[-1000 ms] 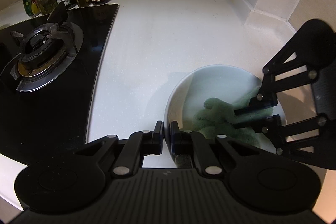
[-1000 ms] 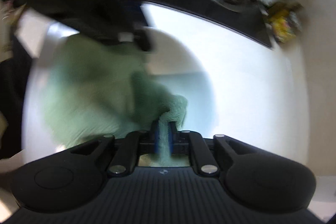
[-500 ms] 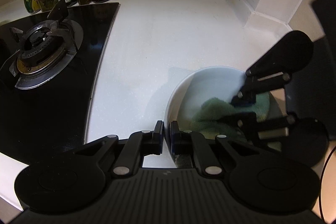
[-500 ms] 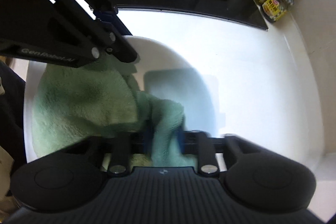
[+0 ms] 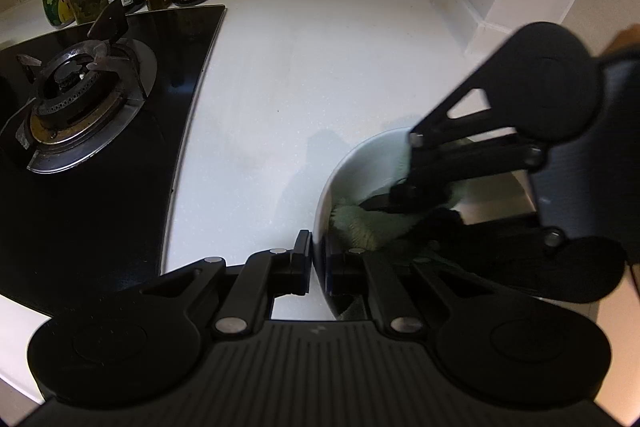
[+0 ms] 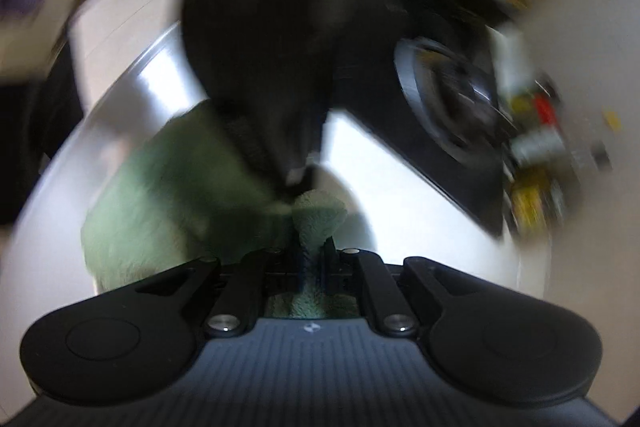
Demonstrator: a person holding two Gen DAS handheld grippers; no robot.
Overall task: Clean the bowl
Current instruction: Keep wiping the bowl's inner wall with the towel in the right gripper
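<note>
Your left gripper (image 5: 318, 259) has its jaws clamped on the rim of the white bowl (image 5: 340, 171), which sits on the white desk (image 5: 320, 47) beside the gas hob (image 5: 80, 99). Your right gripper (image 6: 314, 263) is clamped on the green cloth (image 6: 168, 187) inside the bowl; that view is blurred.

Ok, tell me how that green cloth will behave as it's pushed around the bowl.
The green cloth looks floppy: it bunches in folds where the right hand-held gripper pinches it. Its fluffy pile probably drags rather than slides on the bowl. It seems light, so the bowl, clamped at its rim by the left hand-held gripper, should stay put.
</note>
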